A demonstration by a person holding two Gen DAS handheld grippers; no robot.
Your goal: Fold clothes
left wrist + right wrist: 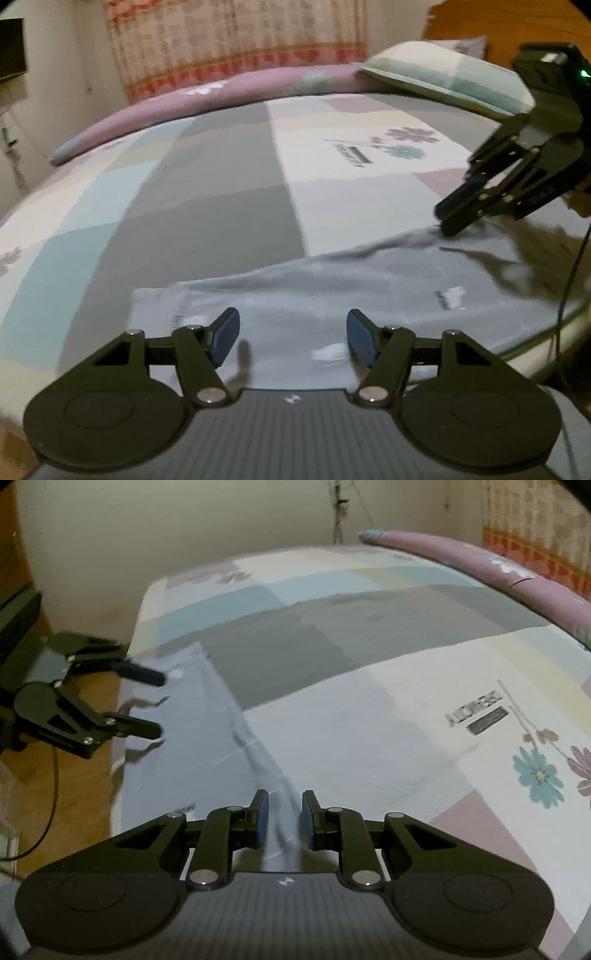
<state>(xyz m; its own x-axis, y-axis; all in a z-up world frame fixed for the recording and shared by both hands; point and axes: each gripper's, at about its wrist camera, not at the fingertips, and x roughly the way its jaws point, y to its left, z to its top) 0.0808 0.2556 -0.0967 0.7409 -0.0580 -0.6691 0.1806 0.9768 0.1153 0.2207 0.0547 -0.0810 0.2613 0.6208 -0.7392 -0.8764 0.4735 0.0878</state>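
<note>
Both claws hang over my grey garment [332, 280]: left gripper [293, 338] wide open, empty; right gripper [283, 821], at three o'clock, narrowly parted, gripping nothing.

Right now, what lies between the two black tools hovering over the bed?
Only the light grey garment, spread flat on the patchwork bedsheet. Nothing else sits between the left tool and the right tool. The left wrist view shows it best.

Soft matt grey cloth garment [369, 280], smooth printed cotton bedsheet [207, 192], glossy wooden floor [74, 775]
</note>
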